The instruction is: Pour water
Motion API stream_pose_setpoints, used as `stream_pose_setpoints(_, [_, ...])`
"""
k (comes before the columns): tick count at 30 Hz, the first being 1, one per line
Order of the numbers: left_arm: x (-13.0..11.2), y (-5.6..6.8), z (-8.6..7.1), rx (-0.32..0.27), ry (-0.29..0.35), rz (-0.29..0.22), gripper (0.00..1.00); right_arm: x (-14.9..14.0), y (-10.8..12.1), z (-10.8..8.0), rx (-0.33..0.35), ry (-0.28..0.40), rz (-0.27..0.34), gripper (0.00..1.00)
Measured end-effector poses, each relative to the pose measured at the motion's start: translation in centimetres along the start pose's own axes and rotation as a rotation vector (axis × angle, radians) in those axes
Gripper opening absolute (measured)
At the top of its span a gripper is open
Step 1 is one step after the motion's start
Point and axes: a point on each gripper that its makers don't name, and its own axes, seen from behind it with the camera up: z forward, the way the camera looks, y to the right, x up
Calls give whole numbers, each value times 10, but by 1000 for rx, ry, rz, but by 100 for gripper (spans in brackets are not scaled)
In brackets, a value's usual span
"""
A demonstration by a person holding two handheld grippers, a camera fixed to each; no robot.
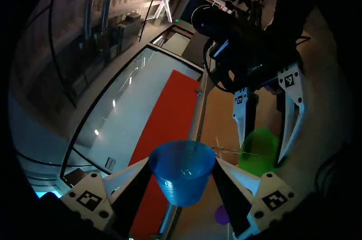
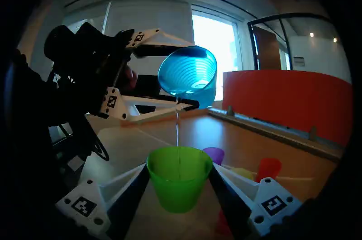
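In the left gripper view my left gripper (image 1: 182,174) is shut on a clear blue cup (image 1: 182,170), tipped forward. Past it, the right gripper (image 1: 263,156) holds a green cup (image 1: 259,150) between its white fingers. In the right gripper view my right gripper (image 2: 179,181) is shut on the green cup (image 2: 179,183), upright above the wooden table (image 2: 253,145). The blue cup (image 2: 188,75) is tilted above it in the left gripper (image 2: 181,70), and a thin stream of water (image 2: 177,127) falls from its rim into the green cup.
A purple cup (image 2: 214,154), a red cup (image 2: 269,167) and something yellow (image 2: 244,173) stand on the table behind the green cup. An orange-red partition (image 2: 289,99) runs along the table's far edge. A bright window (image 2: 215,43) lies behind. A purple cup (image 1: 221,215) lies below the left gripper.
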Motion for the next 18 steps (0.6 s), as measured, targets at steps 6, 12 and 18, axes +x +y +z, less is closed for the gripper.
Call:
stream_pose_setpoints(6, [0, -1, -1, 4, 0, 9, 87, 0, 0, 0, -2, -3, -3, 91])
stream_pose_setpoints(12, [0, -2, -2, 8, -1, 23, 86, 0, 0, 0, -1, -3, -3, 91])
stream_pose_setpoints(18, [1, 0, -2, 7, 1, 33, 86, 0, 0, 1, 0, -3, -4, 91])
